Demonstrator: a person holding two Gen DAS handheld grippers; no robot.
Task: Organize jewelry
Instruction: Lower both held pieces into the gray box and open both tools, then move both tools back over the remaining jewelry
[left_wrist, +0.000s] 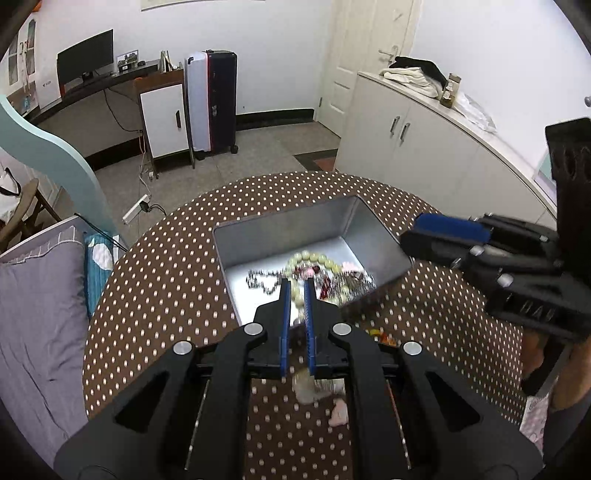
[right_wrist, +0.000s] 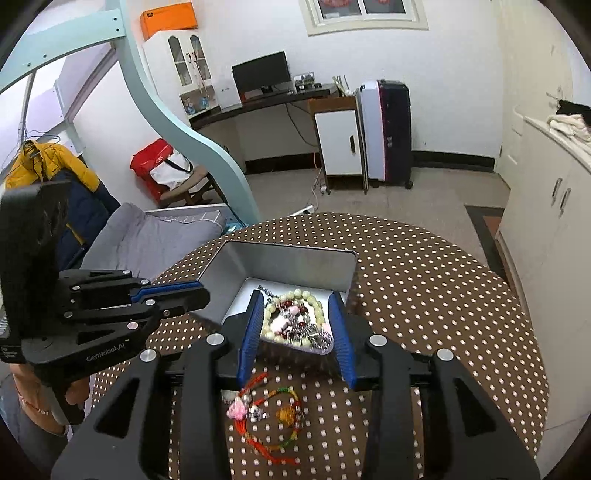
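Nearest the right wrist camera lay a red-and-green cord bracelet (right_wrist: 271, 417) on the polka-dot desk (right_wrist: 443, 295), with a pink charm and an amber bead on it. It sat just short of the silver tin (right_wrist: 288, 262), apparently waiting to be gathered in.

On the left, the left hand-held gripper (left_wrist: 297, 288) reached over the tin's near edge, its blue pads narrowed to a slim gap. Pale beads (left_wrist: 295, 295) showed in that gap, but blur made it impossible to tell whether the pads pinched them or simply hung above the heap. A pale, smeared piece (left_wrist: 308, 387) and a pink bit (left_wrist: 340, 411) lay on the desk under that gripper's body.

In the middle, the tin held most of the jewelry: a pale green bead bracelet (right_wrist: 317, 301), dark red beads and silvery chain (left_wrist: 258, 282) piled together. Its open top faced up, so pieces could be dropped straight in.

On the right, the right hand-held gripper (right_wrist: 295, 325) pointed down at the tin's near end, jaws partly spread and nothing between the pads. That looked like a gripper ready for the cord bracelet, probably the next piece to collect.
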